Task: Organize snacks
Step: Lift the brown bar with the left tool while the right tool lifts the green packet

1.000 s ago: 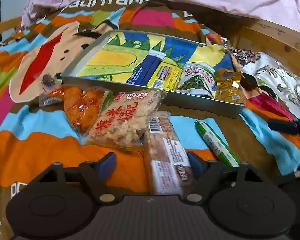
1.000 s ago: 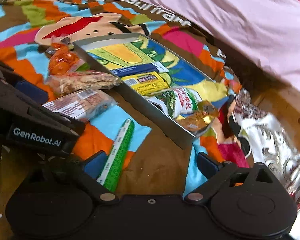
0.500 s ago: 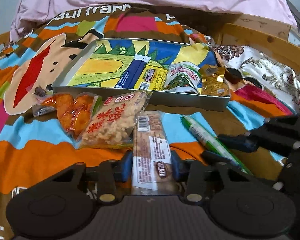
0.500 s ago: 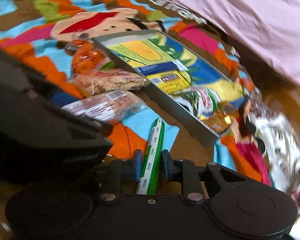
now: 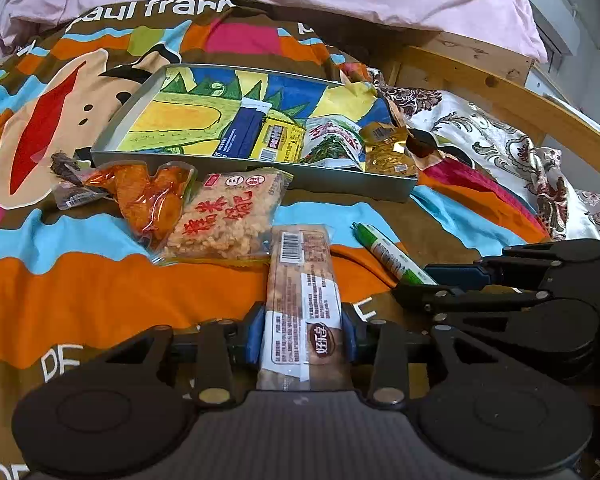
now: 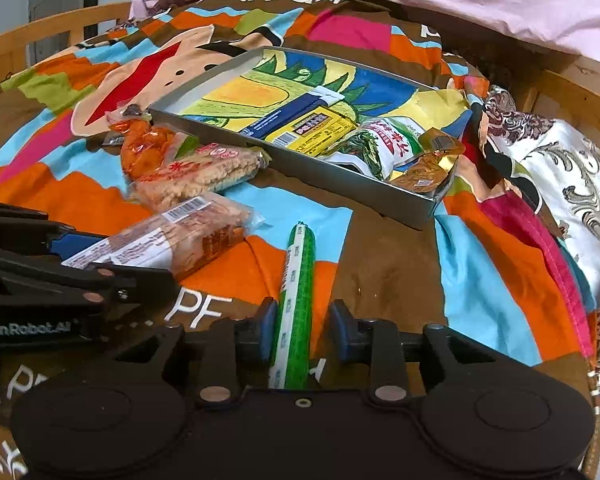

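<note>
The left gripper [image 5: 302, 334] clamps a long, crinkly clear-wrapped snack bar [image 5: 303, 296], its jaws easing apart. The right gripper [image 6: 302, 336] straddles a slim green tube-shaped stick [image 6: 296, 304]; its jaws are opening, and a gap shows beside the right pad. Only the right view shows that gap. Both snacks lie on a soft, bright cartoon blanket [image 5: 100, 288], near a shallow grey rectangular tray [image 5: 260, 168]. A glossy orange pouch [image 5: 152, 196] and a knobbly rice cracker pack [image 5: 228, 216] sit just outside it.
</note>
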### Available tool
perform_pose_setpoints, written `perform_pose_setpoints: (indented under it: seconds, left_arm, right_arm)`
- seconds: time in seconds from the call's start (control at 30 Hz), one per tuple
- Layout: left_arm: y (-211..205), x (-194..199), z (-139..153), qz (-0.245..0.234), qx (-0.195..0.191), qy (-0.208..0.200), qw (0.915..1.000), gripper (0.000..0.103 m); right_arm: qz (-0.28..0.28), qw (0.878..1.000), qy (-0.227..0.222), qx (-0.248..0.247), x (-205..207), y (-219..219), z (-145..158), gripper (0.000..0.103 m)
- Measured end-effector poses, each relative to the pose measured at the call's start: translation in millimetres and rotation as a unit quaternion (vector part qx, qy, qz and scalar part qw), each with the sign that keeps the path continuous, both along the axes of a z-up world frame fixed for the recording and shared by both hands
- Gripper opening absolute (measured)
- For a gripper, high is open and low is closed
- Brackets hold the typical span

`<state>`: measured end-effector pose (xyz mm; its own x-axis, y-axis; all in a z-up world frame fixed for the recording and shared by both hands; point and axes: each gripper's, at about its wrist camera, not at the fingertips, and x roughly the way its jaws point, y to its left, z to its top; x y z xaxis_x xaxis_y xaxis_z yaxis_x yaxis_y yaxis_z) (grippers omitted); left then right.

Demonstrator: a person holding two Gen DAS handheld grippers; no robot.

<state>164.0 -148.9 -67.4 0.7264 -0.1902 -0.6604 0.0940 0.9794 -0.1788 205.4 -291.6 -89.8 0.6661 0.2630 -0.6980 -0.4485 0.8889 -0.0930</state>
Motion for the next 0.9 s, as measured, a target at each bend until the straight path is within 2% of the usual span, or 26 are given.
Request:
perform_pose_setpoints:
  seconds: [0.23,0.33,0.37,0.43,0.6,0.73,0.9]
  left_arm:
    - [-1,28,-7,-0.007,0.008,0.018,0.9998,0.048]
    - [0,34,-9,-0.016,0.013,0.016,0.9997,0.047]
    - [0,34,-10,-0.020,0.015,0.016,0.9996,0.045]
    - [-3,29,-10,-0.029,0.027,0.009,0.9992,0.042]
    - [-7,12,-4,-0.026,0.043,0.001,0.9988,0.041]
    - [-9,-4,5,-0.035,0.049,0.001,0.9982,0.041]
    - [0,-23,23,-0.036,0.052,-0.012,0.9979,0.041]
  right_arm:
    - [-0.023,1.000,-0.009,0.010,4,4,-5,0.034]
    - [-0.029,0.999,-0.008,0.012,6,5,-5,0.029]
    - [-0.031,0.999,-0.009,0.010,5,6,-5,0.024]
    - [-0.032,0.999,-0.023,0.003,0,8,-1,0.019]
    - [-0.025,0.997,-0.067,-0.039,-23,11,8,0.019]
    - [-0.039,0.995,-0.078,-0.046,-36,6,15,0.019]
    - [-0.056,0.991,-0.119,-0.040,-51,1,30,0.019]
